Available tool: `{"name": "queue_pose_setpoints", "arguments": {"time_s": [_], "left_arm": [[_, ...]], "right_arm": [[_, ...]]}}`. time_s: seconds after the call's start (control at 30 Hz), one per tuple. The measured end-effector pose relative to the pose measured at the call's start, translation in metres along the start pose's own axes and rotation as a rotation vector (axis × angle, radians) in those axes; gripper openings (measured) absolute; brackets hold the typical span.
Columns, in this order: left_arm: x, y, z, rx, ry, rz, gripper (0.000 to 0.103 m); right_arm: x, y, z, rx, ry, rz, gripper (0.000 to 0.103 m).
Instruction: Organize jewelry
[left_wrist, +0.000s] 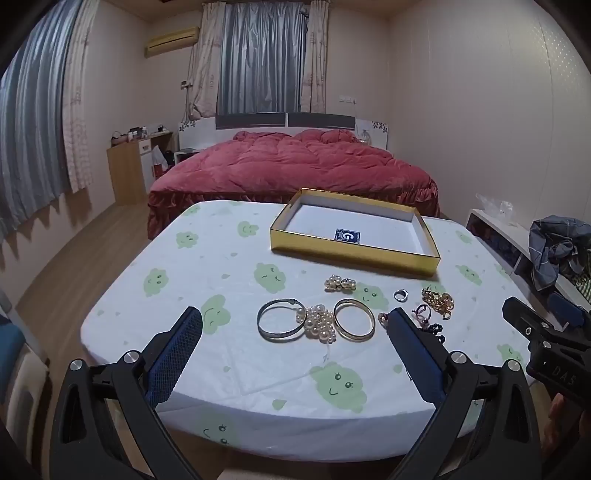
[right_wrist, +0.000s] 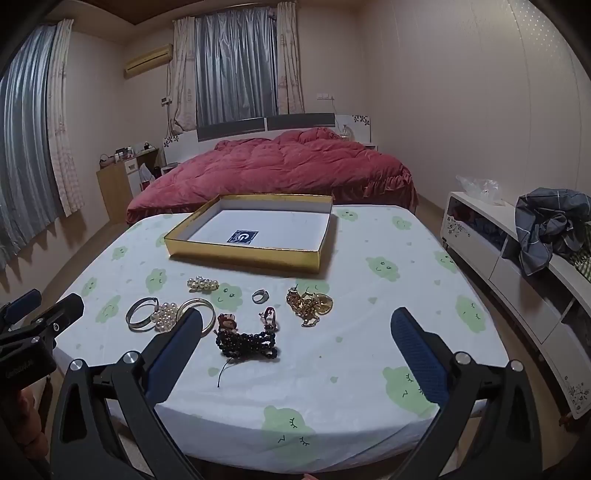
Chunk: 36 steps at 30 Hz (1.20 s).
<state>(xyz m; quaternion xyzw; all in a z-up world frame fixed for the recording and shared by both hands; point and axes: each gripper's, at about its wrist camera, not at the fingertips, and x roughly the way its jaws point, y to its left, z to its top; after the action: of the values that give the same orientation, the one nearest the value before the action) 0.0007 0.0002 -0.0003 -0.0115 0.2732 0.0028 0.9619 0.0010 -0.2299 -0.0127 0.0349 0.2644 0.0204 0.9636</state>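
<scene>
Nearest, the left hand-held gripper (left_wrist: 293, 319) has its blue pads spread wide, holding nothing, above the counter (left_wrist: 207, 258); the right hand-held gripper (right_wrist: 295, 319) is likewise wide apart and empty. Between the left fingers lie a silver bangle (left_wrist: 282, 324), a pearl cluster (left_wrist: 320, 323) and a gold bangle (left_wrist: 354, 319), touching. Beyond the right's, dark beads (right_wrist: 245, 341). Farther back sits the gold box (left_wrist: 354, 253)

Red bed (left_wrist: 291, 166) — curtains (left_wrist: 258, 55), wooden desk (left_wrist: 129, 166)
</scene>
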Motion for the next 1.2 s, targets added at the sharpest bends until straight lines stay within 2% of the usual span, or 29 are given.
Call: {"name": "queue_pose_setpoints", "arguments": {"time_s": [1.2], "left_arm": [[0.0034,0.0005,-0.0059,0.0,0.013,-0.006,0.098]], "right_arm": [[0.0009,-0.0007,0.0015,0.007,0.01,-0.002,0.0]]}}
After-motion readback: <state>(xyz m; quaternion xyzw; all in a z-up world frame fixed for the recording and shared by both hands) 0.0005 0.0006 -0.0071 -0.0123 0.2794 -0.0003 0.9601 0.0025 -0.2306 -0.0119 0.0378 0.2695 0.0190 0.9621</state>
